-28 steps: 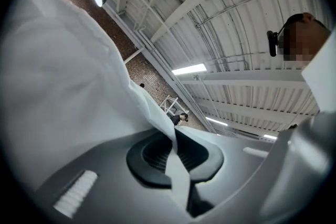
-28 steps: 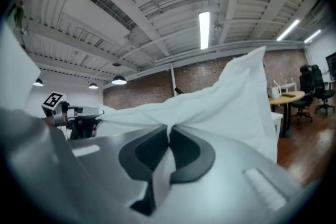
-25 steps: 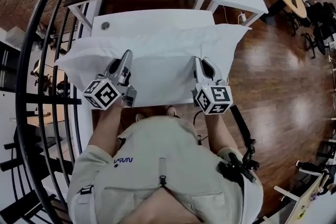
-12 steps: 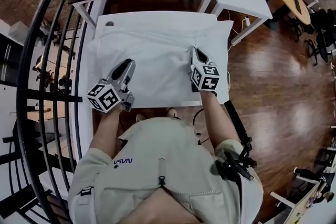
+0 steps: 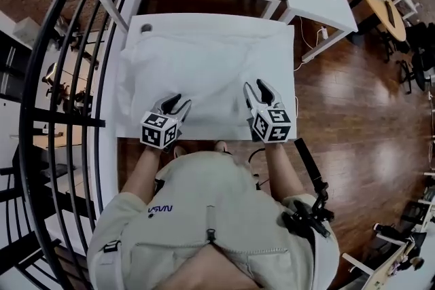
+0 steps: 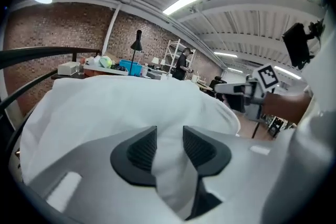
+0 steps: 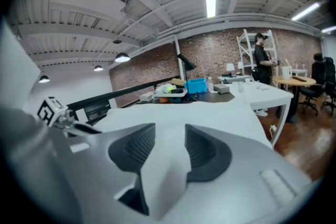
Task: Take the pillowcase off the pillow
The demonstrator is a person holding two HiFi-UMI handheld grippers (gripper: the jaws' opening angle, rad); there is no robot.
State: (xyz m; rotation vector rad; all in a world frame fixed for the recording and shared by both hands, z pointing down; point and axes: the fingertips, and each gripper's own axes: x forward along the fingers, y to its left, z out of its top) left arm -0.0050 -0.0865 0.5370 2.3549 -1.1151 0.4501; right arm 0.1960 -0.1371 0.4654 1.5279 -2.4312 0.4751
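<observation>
Here's the pale khaki short-sleeved shirt [image 5: 224, 200], zip [image 5: 211, 233] down the front, dark lettering [image 5: 160, 210] on the chest; left gripper [image 5: 178, 102] and right gripper [image 5: 256, 86] both grey, black ribbed pads [image 6: 139, 149]; behind the fingers, black-and-white marker cubes [image 5: 160, 130].

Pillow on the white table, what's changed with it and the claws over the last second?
The pillow has dropped from held up to lying flat on the white table. The left claw and the right claw sank toward the near edge. Both have just been opening, with cloth still between their jaws. The table itself stayed put.
</observation>
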